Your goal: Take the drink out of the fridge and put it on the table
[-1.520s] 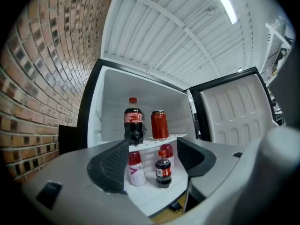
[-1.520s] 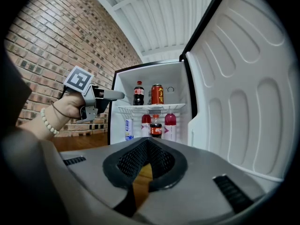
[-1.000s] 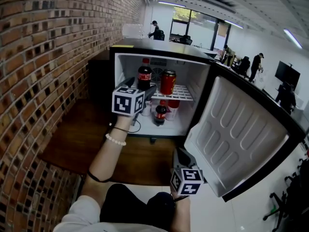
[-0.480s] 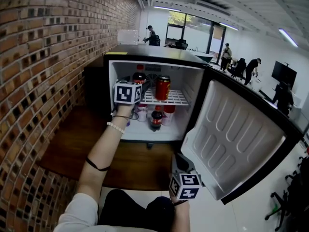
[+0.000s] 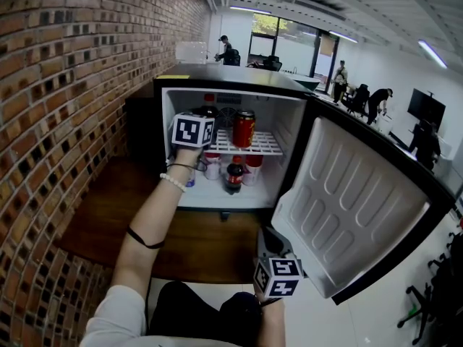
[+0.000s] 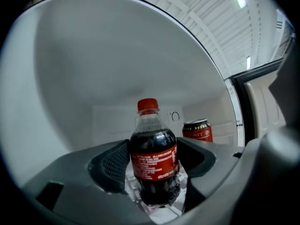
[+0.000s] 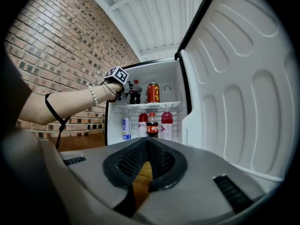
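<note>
Head view: the left gripper (image 5: 202, 118) is now reaching deeper into the open fridge (image 5: 163, 143) than a moment ago, arriving level with the upper wire shelf (image 5: 268, 147). The arm is stretching further forward, and the marker cube is covering the drink it was approaching.

Left gripper view: the jaws are closing on the cola bottle (image 6: 154, 165). It is standing upright between the pads, and no gap is showing on either flank. The bottle is still sitting on the shelf, so the pick is judged to be at the moment of gripping, with lifting and carrying out yet to come. No table is appearing in any view.

A red can (image 6: 197, 131) is standing just beside the bottle on the robot's right, on the same shelf. It is the nearest thing likely to be knocked as the bottle is drawn straight back. The fridge ceiling is sitting close above the red cap, limiting any upward lift.

On the floor of the fridge, a second cola bottle (image 5: 233, 174) and red-capped drinks (image 7: 167, 121) are standing clear of the path. The door (image 5: 354, 201) is hanging wide to the right, also clear.

Right gripper view: the right gripper (image 7: 147, 149) is idling low and well apart from the fridge, with its pads pressed together on nothing.
</note>
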Action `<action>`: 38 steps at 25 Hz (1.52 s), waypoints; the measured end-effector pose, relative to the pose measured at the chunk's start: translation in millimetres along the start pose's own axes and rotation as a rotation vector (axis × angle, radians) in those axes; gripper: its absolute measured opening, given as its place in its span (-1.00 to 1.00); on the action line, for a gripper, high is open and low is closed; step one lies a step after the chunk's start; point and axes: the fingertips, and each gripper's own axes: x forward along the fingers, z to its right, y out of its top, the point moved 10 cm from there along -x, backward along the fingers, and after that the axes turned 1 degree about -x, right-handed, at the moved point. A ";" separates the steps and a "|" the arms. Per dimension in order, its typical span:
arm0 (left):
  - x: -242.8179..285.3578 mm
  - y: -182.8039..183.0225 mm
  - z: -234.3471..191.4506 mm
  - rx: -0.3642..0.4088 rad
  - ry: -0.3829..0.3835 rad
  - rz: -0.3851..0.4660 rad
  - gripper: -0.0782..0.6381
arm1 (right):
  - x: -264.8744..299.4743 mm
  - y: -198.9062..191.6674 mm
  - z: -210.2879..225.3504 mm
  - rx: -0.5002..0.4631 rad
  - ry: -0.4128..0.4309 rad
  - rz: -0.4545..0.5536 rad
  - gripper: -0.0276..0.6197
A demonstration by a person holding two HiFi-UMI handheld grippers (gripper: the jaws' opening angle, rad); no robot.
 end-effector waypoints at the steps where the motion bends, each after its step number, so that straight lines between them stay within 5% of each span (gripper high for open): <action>1: -0.3 0.4 -0.3 -0.008 -0.003 0.000 0.10 | -0.2 0.0 -0.6 -0.001 -0.001 -0.001 -0.88; 18: -74.8 4.8 13.5 -0.041 -0.085 0.104 0.07 | -1.2 8.4 -15.0 -0.015 0.031 0.012 -0.88; 38: -163.8 -85.3 24.2 -0.086 -0.157 0.069 0.07 | 0.8 10.1 -33.2 -0.035 0.064 0.005 -0.88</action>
